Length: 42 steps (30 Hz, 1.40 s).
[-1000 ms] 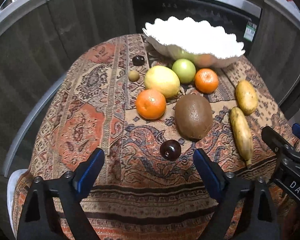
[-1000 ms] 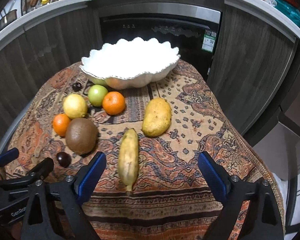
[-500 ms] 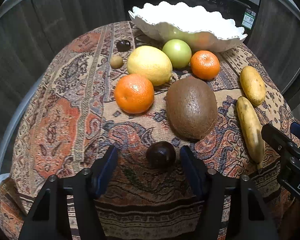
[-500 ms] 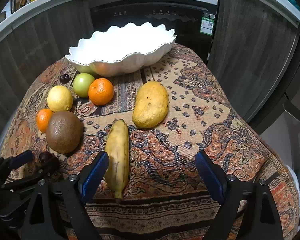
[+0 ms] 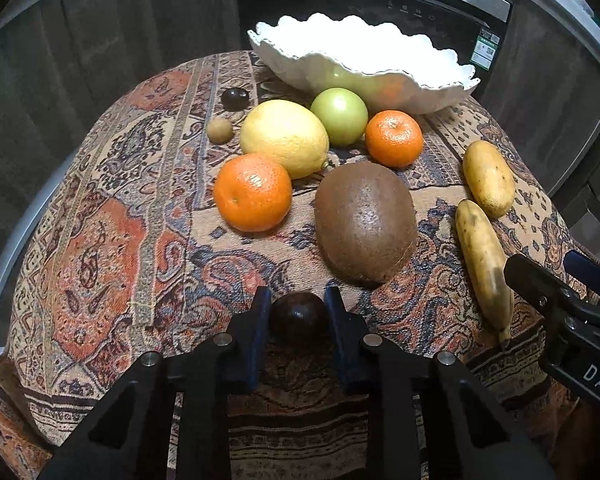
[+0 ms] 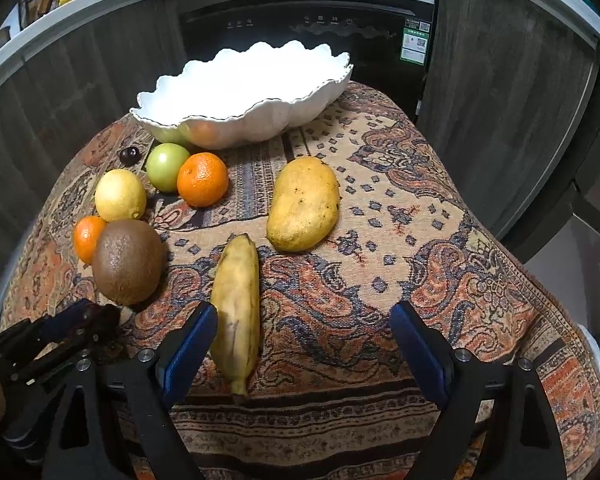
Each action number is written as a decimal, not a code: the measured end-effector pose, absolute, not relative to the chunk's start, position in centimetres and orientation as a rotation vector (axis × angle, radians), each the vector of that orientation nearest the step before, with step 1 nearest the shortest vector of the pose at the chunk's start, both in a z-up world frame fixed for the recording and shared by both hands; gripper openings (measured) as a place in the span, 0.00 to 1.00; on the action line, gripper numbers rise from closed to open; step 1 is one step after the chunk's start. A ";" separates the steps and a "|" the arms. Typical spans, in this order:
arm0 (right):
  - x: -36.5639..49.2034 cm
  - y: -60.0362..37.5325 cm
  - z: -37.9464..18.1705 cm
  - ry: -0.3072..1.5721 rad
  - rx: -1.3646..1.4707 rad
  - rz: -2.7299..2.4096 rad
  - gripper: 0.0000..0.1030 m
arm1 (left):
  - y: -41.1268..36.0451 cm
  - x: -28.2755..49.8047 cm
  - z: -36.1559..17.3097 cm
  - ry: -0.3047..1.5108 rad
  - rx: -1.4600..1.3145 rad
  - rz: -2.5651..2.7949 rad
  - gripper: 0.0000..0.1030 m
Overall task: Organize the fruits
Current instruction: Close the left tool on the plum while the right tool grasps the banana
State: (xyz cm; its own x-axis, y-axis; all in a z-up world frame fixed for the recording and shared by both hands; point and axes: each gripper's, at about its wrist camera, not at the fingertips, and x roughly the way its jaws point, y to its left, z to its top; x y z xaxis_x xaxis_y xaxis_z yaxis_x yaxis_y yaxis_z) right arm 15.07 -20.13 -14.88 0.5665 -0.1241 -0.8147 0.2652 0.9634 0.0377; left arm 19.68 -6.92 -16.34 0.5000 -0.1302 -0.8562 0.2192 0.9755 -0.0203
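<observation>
My left tongs (image 5: 297,312) have just been closing and now pinch the small dark plum (image 5: 298,315) at its widest part, low on the cloth-covered bench (image 5: 112,240) just in front of the kiwi (image 5: 365,220). I judge it light, smooth-skinned and easily bruised, so a gentle squeeze across the middle suits it. My right tongs (image 6: 304,334) stand spread, one pad beside the banana (image 6: 238,300), gripping nothing.

Woven cloth (image 5: 112,240); glossy white bowl (image 5: 364,80); fuzzy kiwi (image 5: 364,220).
</observation>
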 end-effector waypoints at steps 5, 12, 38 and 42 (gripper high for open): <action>15.1 -19.1 -14.7 0.936 0.140 -0.207 0.86 | -5.9 19.2 -16.2 1.019 0.094 -0.191 0.26; 16.2 -17.5 -15.2 0.951 0.127 -0.166 0.75 | -4.1 18.9 -15.3 0.982 0.086 -0.150 0.26; 15.9 -16.6 -15.3 0.933 0.135 -0.142 0.30 | -3.8 18.3 -14.1 0.944 0.088 -0.140 0.26; 15.3 -16.8 -14.4 0.908 0.145 -0.145 0.30 | -4.2 18.1 -13.7 0.944 0.083 -0.152 0.26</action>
State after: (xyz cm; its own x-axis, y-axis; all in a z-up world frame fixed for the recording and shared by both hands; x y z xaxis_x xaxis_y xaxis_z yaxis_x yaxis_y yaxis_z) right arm 15.32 -16.80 -14.36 0.6067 -0.0633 -0.7924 0.1860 0.9805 0.0641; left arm 18.06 -4.20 -13.70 0.5766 -0.0933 -0.8117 0.1656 0.9862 0.0043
